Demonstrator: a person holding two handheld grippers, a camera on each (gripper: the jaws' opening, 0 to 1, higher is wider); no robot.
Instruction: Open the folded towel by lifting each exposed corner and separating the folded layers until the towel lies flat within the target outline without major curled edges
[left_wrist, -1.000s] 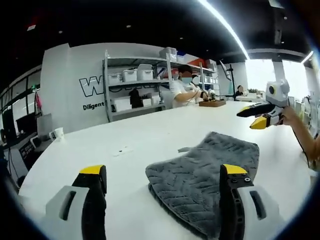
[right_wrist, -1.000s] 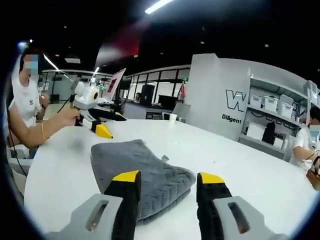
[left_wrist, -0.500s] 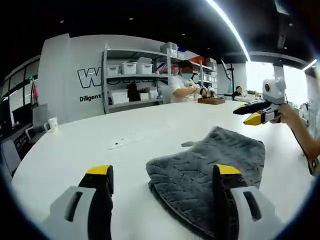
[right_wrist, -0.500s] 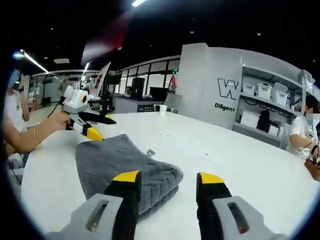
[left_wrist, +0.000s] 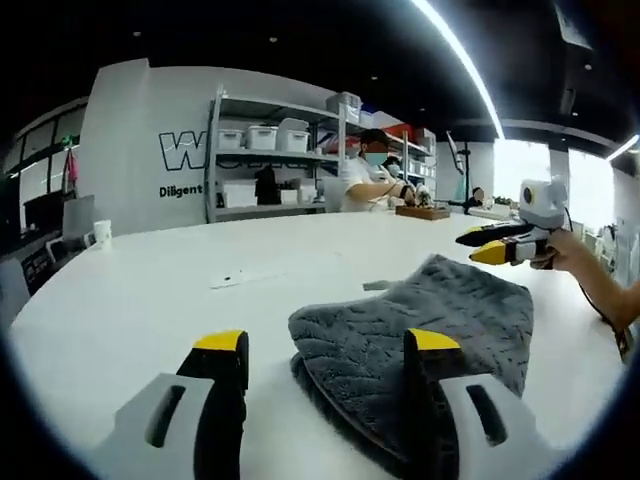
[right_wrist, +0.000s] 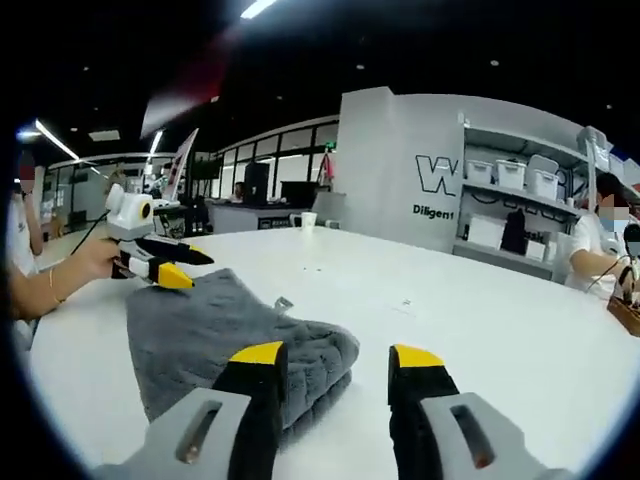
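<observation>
Folded grey towel (left_wrist: 420, 325) on white table (left_wrist: 150, 290)

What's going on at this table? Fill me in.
A person is holding a two-jaw gripper in each hand over a folded grey textured towel on a round white table. The left gripper and the right gripper both have their yellow-tipped jaws open and grip nothing. The towel is not yet unfolded; its layers are stacked. Another person works by the storage shelves behind.
</observation>
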